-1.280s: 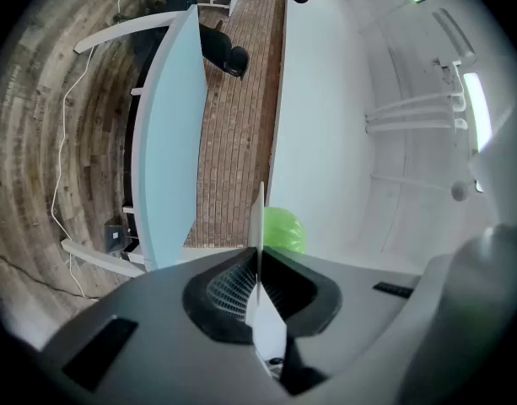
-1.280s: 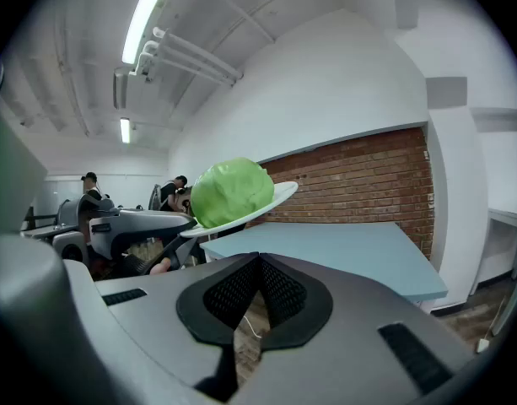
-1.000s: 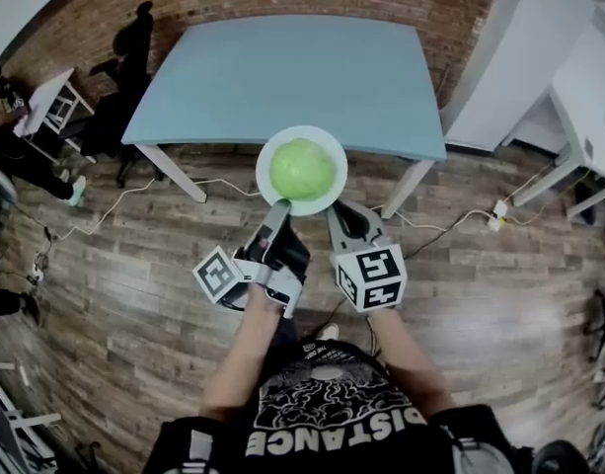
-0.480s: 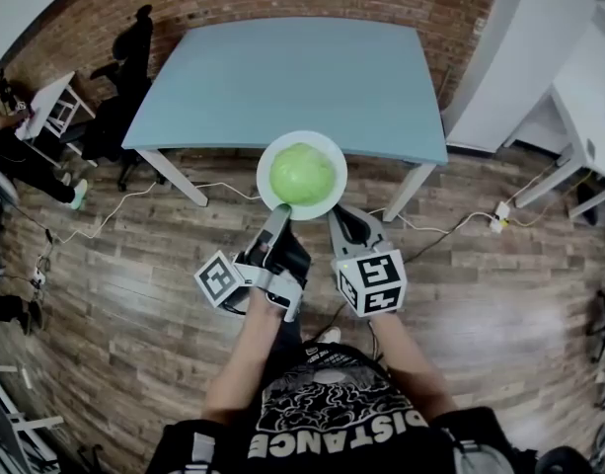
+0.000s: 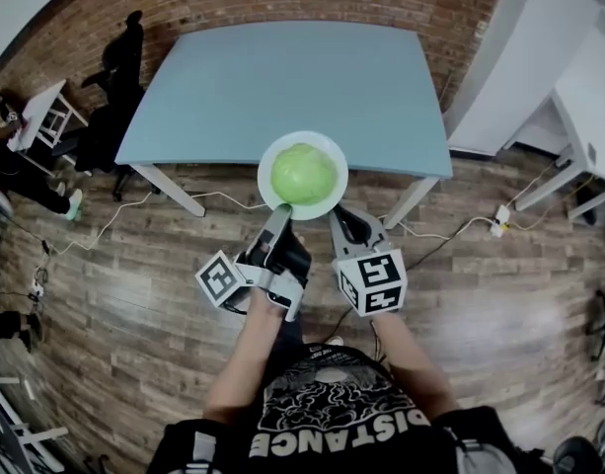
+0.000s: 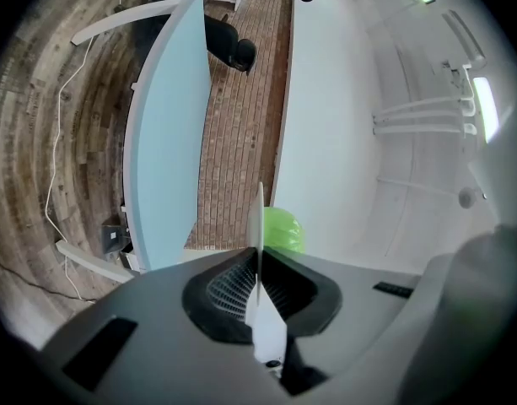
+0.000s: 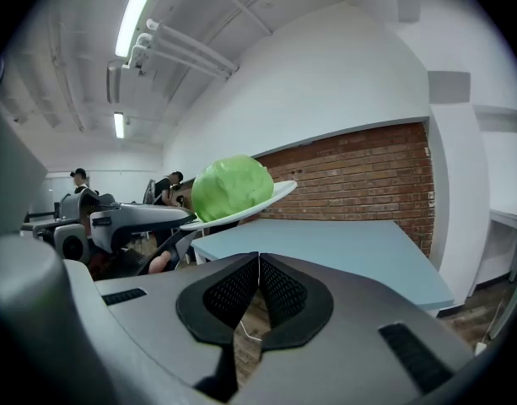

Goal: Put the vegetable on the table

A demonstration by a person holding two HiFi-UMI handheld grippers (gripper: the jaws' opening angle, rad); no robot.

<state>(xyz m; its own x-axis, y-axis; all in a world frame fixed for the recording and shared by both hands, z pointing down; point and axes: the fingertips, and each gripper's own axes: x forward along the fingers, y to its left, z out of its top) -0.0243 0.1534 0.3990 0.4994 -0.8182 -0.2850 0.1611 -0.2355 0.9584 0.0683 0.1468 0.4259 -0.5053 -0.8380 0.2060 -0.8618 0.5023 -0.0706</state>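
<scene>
Barely anything has shifted in the past second: the light-blue rectangular table (image 5: 282,77) has crept slightly nearer the person, while the round white plate (image 5: 327,151) stays clenched in the left gripper (image 5: 280,215). Head view: the green cabbage head (image 5: 303,174) sits on the plate, held in the air at the table's near edge above the wooden plank floor (image 5: 114,294); the right gripper (image 5: 341,220) hangs just beside the rim.

Left gripper view: the left gripper (image 6: 260,264) has its jaws clamped on the plate (image 6: 258,226), seen edge-on, with the cabbage (image 6: 283,230) behind it and the table (image 6: 165,142) and red brick wall (image 6: 237,142) beyond.

Right gripper view: the right gripper (image 7: 258,264) has its jaws pressed together, holding nothing; the plate (image 7: 279,192) and cabbage (image 7: 231,188) ride above, before the table (image 7: 325,243).
</scene>
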